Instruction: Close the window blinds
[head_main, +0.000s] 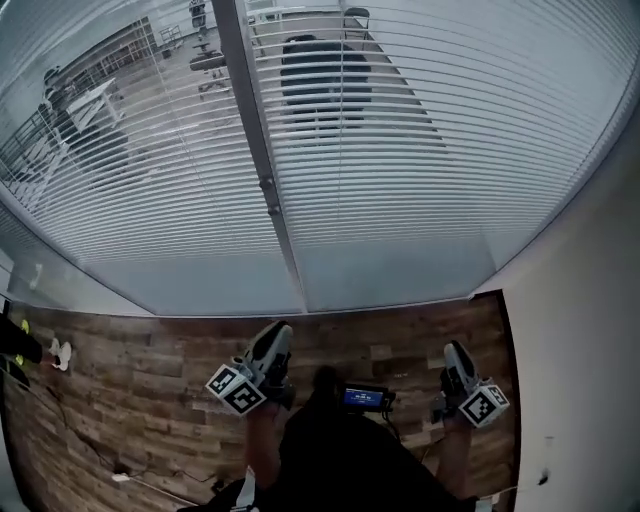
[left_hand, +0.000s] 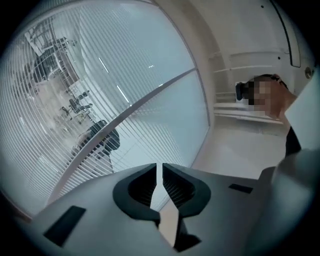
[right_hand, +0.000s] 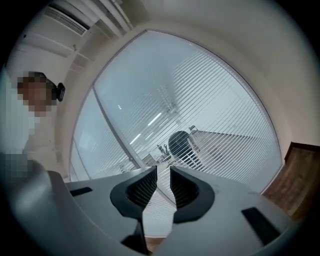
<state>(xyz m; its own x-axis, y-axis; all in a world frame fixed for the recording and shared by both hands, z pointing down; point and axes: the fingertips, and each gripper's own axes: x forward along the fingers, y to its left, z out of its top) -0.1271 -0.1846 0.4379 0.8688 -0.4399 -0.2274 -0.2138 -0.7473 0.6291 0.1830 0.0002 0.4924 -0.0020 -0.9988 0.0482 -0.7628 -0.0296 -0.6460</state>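
Observation:
White slatted blinds (head_main: 420, 150) hang over a wide glass wall, split by a grey upright post (head_main: 255, 150). The slats are tilted so that the room behind shows through. Both grippers sit low near my body, well short of the blinds. My left gripper (head_main: 281, 332) points up at the glass; its jaws (left_hand: 160, 167) are all but together with nothing between them. My right gripper (head_main: 454, 352) also faces the blinds (right_hand: 215, 125), and its jaws (right_hand: 163, 170) stand a narrow gap apart, empty.
A dark office chair (head_main: 325, 70) stands beyond the glass. A small fitting (head_main: 268, 186) sits on the post. Wood-plank floor (head_main: 150, 370) lies below, with cables and plugs (head_main: 60, 352) at the left. A white wall (head_main: 580, 350) closes the right side. A small blue-screened device (head_main: 365, 397) hangs at my chest.

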